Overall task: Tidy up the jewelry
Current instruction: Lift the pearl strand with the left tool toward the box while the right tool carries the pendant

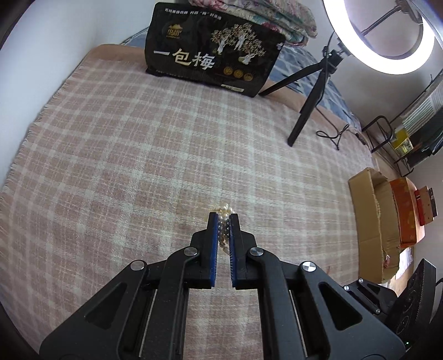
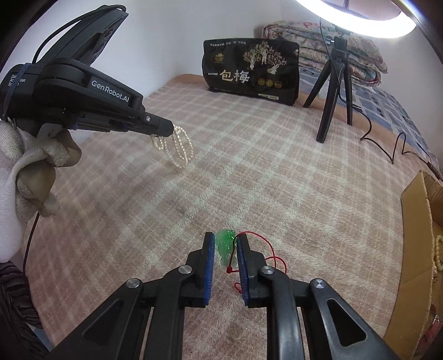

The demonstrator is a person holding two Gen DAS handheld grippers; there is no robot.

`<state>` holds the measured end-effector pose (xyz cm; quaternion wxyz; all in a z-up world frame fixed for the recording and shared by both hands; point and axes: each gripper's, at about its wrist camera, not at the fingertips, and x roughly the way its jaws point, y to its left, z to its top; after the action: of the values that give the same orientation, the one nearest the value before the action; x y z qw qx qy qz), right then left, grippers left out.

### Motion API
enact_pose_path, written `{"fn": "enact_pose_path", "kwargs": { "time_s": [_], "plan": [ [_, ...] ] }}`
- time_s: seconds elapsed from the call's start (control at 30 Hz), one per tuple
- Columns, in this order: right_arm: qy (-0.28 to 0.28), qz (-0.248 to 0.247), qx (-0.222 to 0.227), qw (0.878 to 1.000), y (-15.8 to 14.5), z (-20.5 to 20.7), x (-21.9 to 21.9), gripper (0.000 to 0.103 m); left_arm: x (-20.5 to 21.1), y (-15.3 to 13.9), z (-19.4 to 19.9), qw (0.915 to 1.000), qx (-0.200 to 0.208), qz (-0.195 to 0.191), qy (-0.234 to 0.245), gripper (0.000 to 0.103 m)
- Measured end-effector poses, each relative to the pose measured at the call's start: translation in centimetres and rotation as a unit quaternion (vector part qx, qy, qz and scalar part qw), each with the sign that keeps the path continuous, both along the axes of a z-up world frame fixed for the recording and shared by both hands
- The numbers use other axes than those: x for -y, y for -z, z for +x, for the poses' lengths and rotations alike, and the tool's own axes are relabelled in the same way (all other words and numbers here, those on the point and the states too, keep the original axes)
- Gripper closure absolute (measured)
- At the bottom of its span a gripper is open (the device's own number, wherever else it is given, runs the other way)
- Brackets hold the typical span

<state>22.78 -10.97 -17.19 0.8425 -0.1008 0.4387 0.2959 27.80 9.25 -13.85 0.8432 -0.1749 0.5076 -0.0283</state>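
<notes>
- My left gripper (image 1: 223, 218) had its fingers (image 1: 212, 235) clenched on a pearl bracelet (image 1: 223, 227); beads showed between the blue pads and just past the tips.
- From the right wrist view, the same left gripper (image 2: 163, 128) hung above the plaid blanket (image 2: 249, 171), with the pearl bracelet (image 2: 177, 149) dangling in loops off its tip, clear of the cloth. A gloved hand (image 2: 33, 171) gripped its handle.
- My right gripper (image 2: 224, 243) had a green pendant (image 2: 225, 245) on a red cord (image 2: 265, 249) between its fingers (image 2: 208, 263). The cord trailed right, onto the blanket. I could not tell whether the pads actually pinched the pendant or only flanked it.
- An open cardboard box (image 2: 412, 235) stood at the right edge of the bed; a pale bead string (image 2: 438, 252) lay inside it.
- At the far end of the blanket stood a black snack bag (image 2: 250, 72) with gold lettering, and just beside it a tripod (image 2: 332, 91) carrying a lit ring light (image 2: 357, 19).
- Folded floral quilts (image 2: 332, 44) were stacked behind the bag.
</notes>
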Motion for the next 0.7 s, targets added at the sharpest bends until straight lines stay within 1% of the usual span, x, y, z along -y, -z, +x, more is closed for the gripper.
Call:
{"fn": "enact_pose_path", "kwargs": {
  "time_s": [0.17,0.47,0.7],
  "plan": [
    [0.007,0.005,0.014,1.0,-1.2,-0.6,0.8,0.089,0.7,-1.0,-0.5,0.9998,0.012,-0.015,0.009,0.098],
    [0.022,0.016,0.038,0.999,-3.7,-2.4,3.1,0.089,1.6,-3.7,-1.6,0.9985,0.045,-0.015,0.026,0.098],
    [0.037,0.025,0.06,0.997,-5.8,-4.3,5.6,0.089,2.6,-6.0,-2.4,0.9965,0.074,-0.025,0.031,0.098]
  ]
}}
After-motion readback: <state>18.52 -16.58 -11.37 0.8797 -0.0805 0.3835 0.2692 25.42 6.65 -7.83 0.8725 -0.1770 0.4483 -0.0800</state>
